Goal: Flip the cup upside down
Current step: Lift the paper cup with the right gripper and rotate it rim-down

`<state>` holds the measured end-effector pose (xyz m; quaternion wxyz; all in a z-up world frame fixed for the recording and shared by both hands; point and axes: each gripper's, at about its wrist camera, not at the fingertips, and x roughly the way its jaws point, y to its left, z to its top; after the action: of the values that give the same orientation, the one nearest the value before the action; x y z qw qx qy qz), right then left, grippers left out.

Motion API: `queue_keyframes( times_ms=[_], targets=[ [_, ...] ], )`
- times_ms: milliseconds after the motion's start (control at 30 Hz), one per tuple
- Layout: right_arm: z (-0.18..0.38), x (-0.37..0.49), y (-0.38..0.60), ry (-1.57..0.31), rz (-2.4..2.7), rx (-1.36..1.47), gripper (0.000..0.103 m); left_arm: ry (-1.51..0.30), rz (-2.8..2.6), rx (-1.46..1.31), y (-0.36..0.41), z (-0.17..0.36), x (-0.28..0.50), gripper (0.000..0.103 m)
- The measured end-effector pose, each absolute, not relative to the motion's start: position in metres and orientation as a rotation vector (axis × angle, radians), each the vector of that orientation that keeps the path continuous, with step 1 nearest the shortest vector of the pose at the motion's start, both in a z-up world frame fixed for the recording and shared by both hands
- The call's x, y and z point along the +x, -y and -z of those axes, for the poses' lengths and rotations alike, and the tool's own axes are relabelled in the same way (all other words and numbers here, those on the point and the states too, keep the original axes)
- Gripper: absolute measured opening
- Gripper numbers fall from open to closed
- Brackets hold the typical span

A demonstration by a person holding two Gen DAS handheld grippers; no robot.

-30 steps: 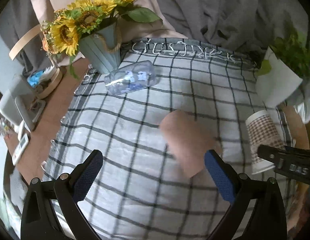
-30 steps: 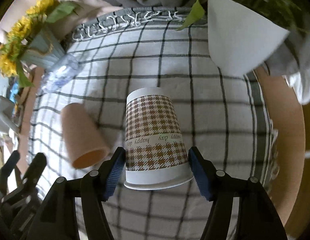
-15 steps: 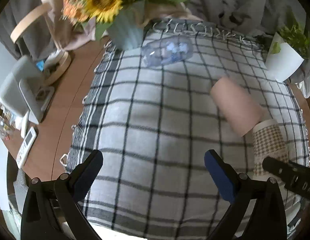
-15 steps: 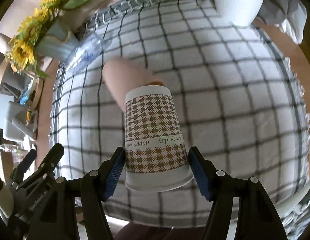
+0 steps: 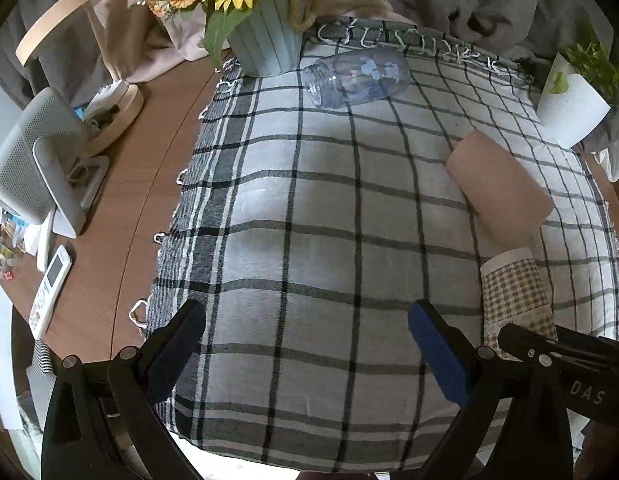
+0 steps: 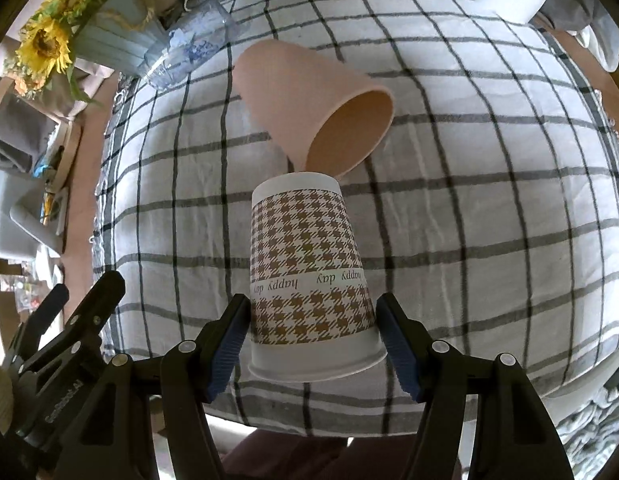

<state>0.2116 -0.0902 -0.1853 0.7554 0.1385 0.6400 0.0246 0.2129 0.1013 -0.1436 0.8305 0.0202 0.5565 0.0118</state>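
Note:
My right gripper (image 6: 311, 344) is shut on a white paper cup with a brown houndstooth pattern (image 6: 307, 272) and holds it above the checked cloth (image 6: 489, 208), base pointing away from the camera. The same cup shows in the left wrist view (image 5: 515, 300), with the right gripper's black arm in front of it. A plain pink paper cup (image 6: 309, 108) lies on its side just beyond it, mouth toward me; it also shows in the left wrist view (image 5: 497, 184). My left gripper (image 5: 307, 344) is open and empty above the cloth's near edge.
A clear plastic jar (image 5: 355, 76) lies on its side at the far end. A pale blue vase of sunflowers (image 5: 265, 40) stands beside it. A white plant pot (image 5: 571, 108) stands at the far right. A fan heater (image 5: 33, 168) and remote (image 5: 49, 292) sit on the wooden table at left.
Both grippers have pulled back and risen from the table. The right gripper has carried the houndstooth cup with it. The pink cup's mouth has turned toward the right gripper.

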Motion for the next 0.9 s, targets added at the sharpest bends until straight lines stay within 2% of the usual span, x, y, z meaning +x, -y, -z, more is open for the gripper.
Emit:
queue_keyframes(
  times_ms=[433,633,900],
  targets=[
    [0.194,0.212,0.075,-1.403,-0.017,0.321,0.068,-1.200,0.003,0.060,-0.107,0.153,0.216,0.103],
    [0.191,0.209,0.075,-1.396,-0.009,0.307,0.078,-1.208,0.013,0.059,-0.105,0.153,0.216,0.103],
    [0.164,0.199,0.093,-1.319,0.021,0.318,0.080,-1.188,0.023,0.056,-0.091,0.141,0.215,0.103]
  ],
)
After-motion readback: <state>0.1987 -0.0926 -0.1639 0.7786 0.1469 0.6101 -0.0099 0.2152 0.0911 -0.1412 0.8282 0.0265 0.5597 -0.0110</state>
